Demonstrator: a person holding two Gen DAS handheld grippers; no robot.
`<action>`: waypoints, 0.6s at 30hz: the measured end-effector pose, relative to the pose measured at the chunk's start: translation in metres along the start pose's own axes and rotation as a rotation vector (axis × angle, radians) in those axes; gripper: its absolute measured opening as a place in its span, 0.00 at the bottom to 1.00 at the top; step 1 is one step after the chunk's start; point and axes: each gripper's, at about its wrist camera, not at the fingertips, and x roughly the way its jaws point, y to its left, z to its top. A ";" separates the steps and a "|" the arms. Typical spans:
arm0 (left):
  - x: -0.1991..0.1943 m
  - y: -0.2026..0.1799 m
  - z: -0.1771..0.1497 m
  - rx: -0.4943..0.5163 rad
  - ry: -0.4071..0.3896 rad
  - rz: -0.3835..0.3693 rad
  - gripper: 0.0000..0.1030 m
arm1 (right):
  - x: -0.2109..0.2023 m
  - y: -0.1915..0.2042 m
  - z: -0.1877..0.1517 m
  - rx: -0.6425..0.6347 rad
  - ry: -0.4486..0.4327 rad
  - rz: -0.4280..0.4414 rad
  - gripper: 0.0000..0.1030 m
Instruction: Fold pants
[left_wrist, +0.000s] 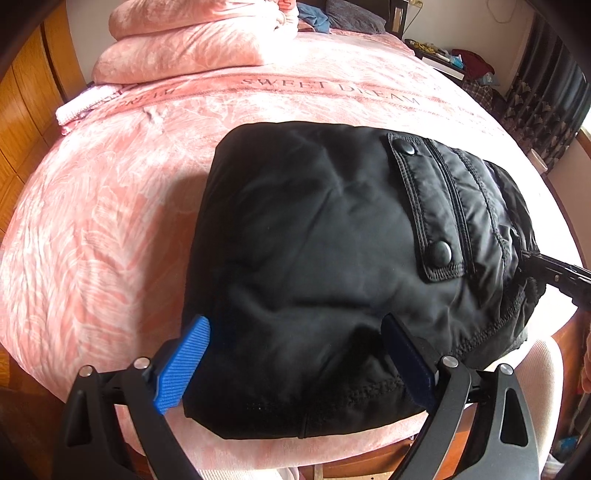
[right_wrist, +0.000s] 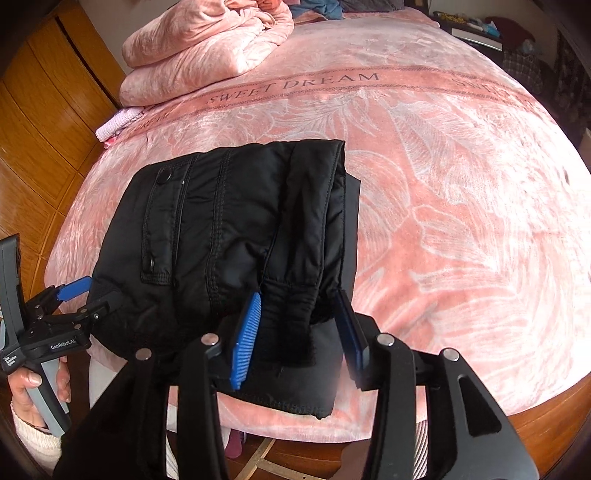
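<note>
the black pants (right_wrist: 229, 229) lie folded on the bed (right_wrist: 461, 184), long axis across both tongs. my right tongs (right_wrist: 299, 332) stand spread astride the near right hem; left tongs (left_wrist: 295, 354) spread over the near left edge, equally close.

Daylight is washing over the pink bedspread (left_wrist: 110, 221) in both wrist views, seemingly coming from the right, where a bright strip is showing by the curtains (left_wrist: 546, 99). The black pants (left_wrist: 314, 240) are swallowing light, so their folds are reading only as faint grey sheen, and they are casting a soft shadow on their left side. The fisheye lenses are bending the bed into a dome and darkening the corners. Focus is holding mid-frame, while the far clutter is smearing slightly.
</note>
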 end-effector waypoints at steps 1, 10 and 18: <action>0.001 -0.001 -0.002 0.001 -0.002 0.002 0.92 | 0.000 0.002 -0.004 -0.011 -0.007 -0.015 0.37; 0.002 0.003 -0.006 0.000 0.003 -0.001 0.94 | 0.016 -0.009 -0.013 0.024 0.028 -0.068 0.14; -0.011 0.010 -0.012 -0.028 -0.010 -0.035 0.93 | 0.011 -0.005 -0.015 0.018 0.027 -0.073 0.14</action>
